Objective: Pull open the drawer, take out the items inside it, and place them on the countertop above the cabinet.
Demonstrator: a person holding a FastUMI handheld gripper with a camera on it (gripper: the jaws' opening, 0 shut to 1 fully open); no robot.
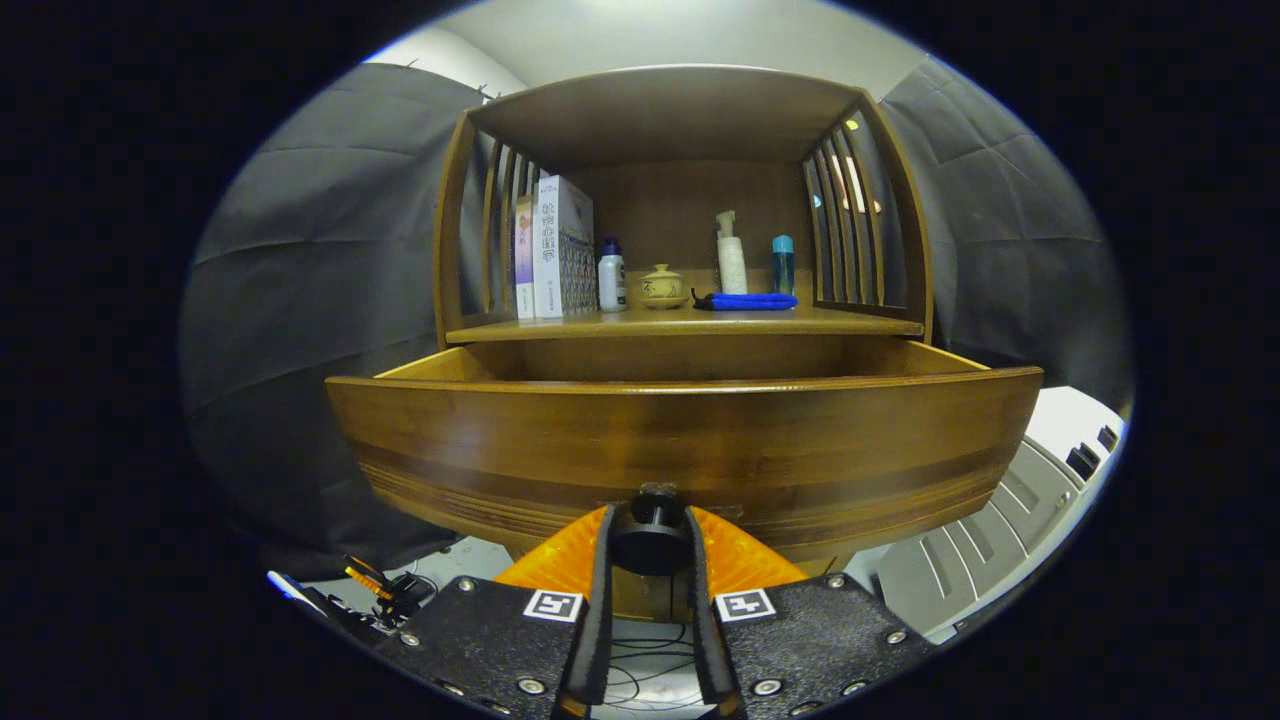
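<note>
The gripper (pixel 650 545) sits closed on the dark round knob (pixel 650 540) — one finger pressing each side of it. The knob is fixed low at the middle of the drawer (pixel 680 440) front, whose long face runs crosswise just beyond the fingertips. The drawer is already drawn out from the cabinet (pixel 680 110), its open top above and beyond the jaws; its contents are hidden behind the front panel. The countertop (pixel 840 322) lies higher and farther back, so reaching inside likely means letting go and rising over the front edge.
</note>
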